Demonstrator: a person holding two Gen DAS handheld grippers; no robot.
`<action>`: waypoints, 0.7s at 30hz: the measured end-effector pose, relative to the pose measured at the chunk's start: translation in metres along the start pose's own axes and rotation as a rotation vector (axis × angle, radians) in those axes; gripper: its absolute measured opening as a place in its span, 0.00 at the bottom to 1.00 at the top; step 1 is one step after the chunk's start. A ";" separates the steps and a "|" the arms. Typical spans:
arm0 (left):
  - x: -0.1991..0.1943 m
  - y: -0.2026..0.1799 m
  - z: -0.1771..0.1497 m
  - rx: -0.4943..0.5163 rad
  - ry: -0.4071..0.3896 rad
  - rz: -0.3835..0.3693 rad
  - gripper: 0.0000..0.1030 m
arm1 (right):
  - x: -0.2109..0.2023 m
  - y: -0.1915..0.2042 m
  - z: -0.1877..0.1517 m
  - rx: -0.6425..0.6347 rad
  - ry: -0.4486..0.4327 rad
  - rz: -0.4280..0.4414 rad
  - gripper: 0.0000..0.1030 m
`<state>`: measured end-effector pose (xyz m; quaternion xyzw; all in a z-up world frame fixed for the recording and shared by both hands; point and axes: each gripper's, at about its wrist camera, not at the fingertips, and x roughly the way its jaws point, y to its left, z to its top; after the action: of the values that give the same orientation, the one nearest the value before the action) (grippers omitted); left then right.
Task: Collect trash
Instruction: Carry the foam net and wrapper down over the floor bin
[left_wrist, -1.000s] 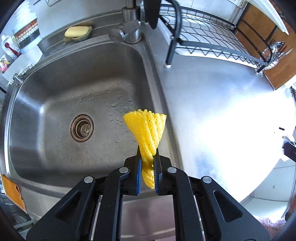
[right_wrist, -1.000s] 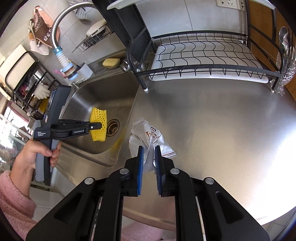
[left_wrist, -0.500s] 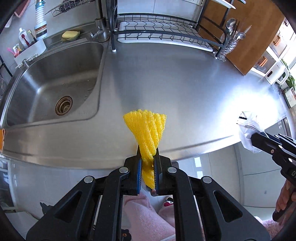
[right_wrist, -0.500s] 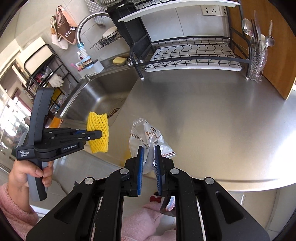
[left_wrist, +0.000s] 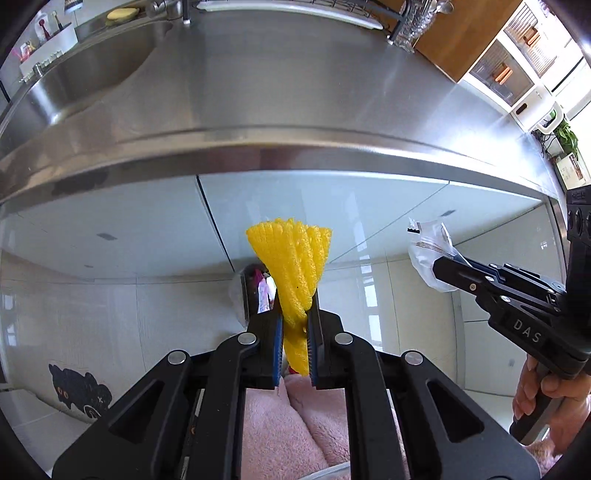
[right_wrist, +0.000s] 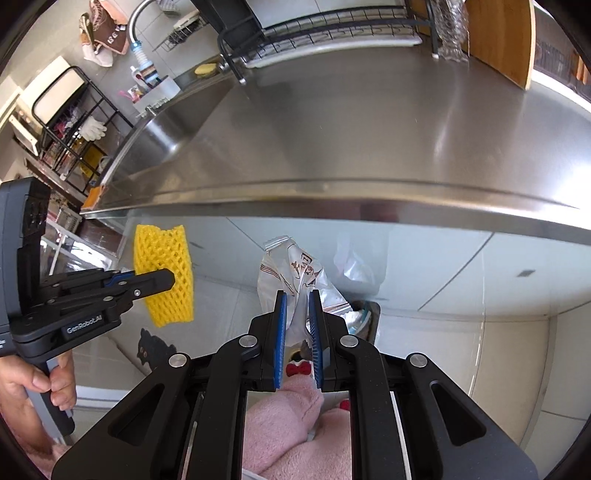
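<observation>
My left gripper (left_wrist: 295, 317) is shut on a yellow foam fruit net (left_wrist: 293, 258), held in the air below the steel counter's front edge. It also shows in the right wrist view (right_wrist: 164, 273). My right gripper (right_wrist: 297, 306) is shut on a clear plastic wrapper with print (right_wrist: 291, 273), also below the counter edge; the wrapper shows in the left wrist view (left_wrist: 430, 254). A dark trash bin with a plastic liner (left_wrist: 249, 288) stands on the floor below both grippers, partly hidden behind the net; it shows in the right wrist view (right_wrist: 371, 317).
The steel counter (left_wrist: 314, 96) and its front edge are above, with the sink (left_wrist: 96, 70) at the left and a dish rack (right_wrist: 332, 40) at the back. White cabinet doors (left_wrist: 129, 229) face me. A black cat sticker (left_wrist: 79, 387) is low on the left.
Both grippers have moved back from the sink and counter and dropped below the counter's front edge, still holding the net and the wrapper. The bin has come into view.
</observation>
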<state>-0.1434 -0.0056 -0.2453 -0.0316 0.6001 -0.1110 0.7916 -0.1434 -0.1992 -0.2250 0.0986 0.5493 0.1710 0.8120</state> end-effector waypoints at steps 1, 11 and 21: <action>0.010 0.000 -0.005 -0.001 0.010 0.000 0.09 | 0.008 -0.006 -0.007 0.023 0.014 -0.003 0.13; 0.140 0.007 -0.057 -0.014 0.090 -0.083 0.09 | 0.102 -0.055 -0.061 0.158 0.104 -0.018 0.13; 0.258 0.024 -0.071 -0.036 0.123 -0.084 0.09 | 0.224 -0.085 -0.081 0.206 0.198 -0.074 0.13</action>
<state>-0.1417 -0.0313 -0.5125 -0.0643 0.6475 -0.1349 0.7473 -0.1284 -0.1933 -0.4778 0.1437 0.6446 0.0928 0.7451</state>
